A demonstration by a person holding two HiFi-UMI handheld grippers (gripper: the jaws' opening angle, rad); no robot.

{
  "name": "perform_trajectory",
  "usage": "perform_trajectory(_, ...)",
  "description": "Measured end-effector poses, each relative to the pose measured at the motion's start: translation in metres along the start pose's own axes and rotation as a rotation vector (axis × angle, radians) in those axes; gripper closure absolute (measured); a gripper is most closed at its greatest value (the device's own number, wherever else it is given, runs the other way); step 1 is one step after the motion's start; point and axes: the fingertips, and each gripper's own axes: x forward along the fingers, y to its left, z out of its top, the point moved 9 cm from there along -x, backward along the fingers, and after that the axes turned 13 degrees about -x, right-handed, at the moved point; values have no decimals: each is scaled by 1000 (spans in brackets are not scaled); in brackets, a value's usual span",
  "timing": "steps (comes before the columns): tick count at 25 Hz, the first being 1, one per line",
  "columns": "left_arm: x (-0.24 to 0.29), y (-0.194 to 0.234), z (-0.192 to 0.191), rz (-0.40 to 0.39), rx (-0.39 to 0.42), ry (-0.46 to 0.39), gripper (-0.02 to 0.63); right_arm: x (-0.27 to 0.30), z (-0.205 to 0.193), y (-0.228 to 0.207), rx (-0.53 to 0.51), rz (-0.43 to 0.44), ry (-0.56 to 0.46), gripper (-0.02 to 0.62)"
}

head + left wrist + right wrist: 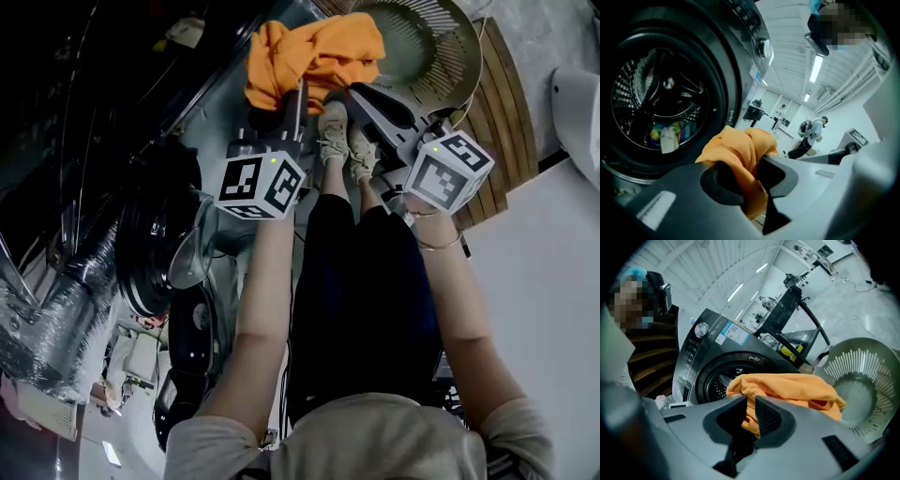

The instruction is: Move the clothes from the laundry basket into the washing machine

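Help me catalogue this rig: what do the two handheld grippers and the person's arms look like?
Both are grey plastic: the left claw and right claw have dark inner pads. Each carries a white cube with black square markers, left cube, right cube. The person wears short beige sleeves and a thin bracelet.

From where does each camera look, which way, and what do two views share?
Head view: head-mounted, steeply down; arms, legs, left gripper, right gripper.
Left gripper view: on that gripper, toward the washing machine; jaws clamp orange garment.
Right gripper view: on that gripper, toward machine and laundry basket; jaws clamp garment.
Both share machine, garment.
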Motion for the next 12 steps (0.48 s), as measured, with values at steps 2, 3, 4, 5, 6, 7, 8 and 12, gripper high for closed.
perform_trajectory(2,-14,14,16,56,9,-49,511,1,-8,5,14,3,14,572)
perform_trajectory(3,-19,23,23,88,16,-68,511,3,-12,7,17,11,31,572)
perform_trajectory(4,-22,33,27,121,21,-85,509,6,-16,8,20,22,50,573)
perform_trajectory(5,-23,43,30,156,22,-100,509,10,-21,10,25,32,67,573)
perform_trajectory(6,-24,54,32,190,20,-117,511,14,-25,12,28,39,81,572)
perform_trajectory(7,-24,66,33,224,13,-135,510,18,-28,14,27,44,96,572)
perform_trajectory(8,-24,77,33,256,0,-154,509,21,-31,15,24,49,110,573)
perform_trajectory(12,-6,122,35,350,-66,-206,509,32,-44,12,18,75,171,574)
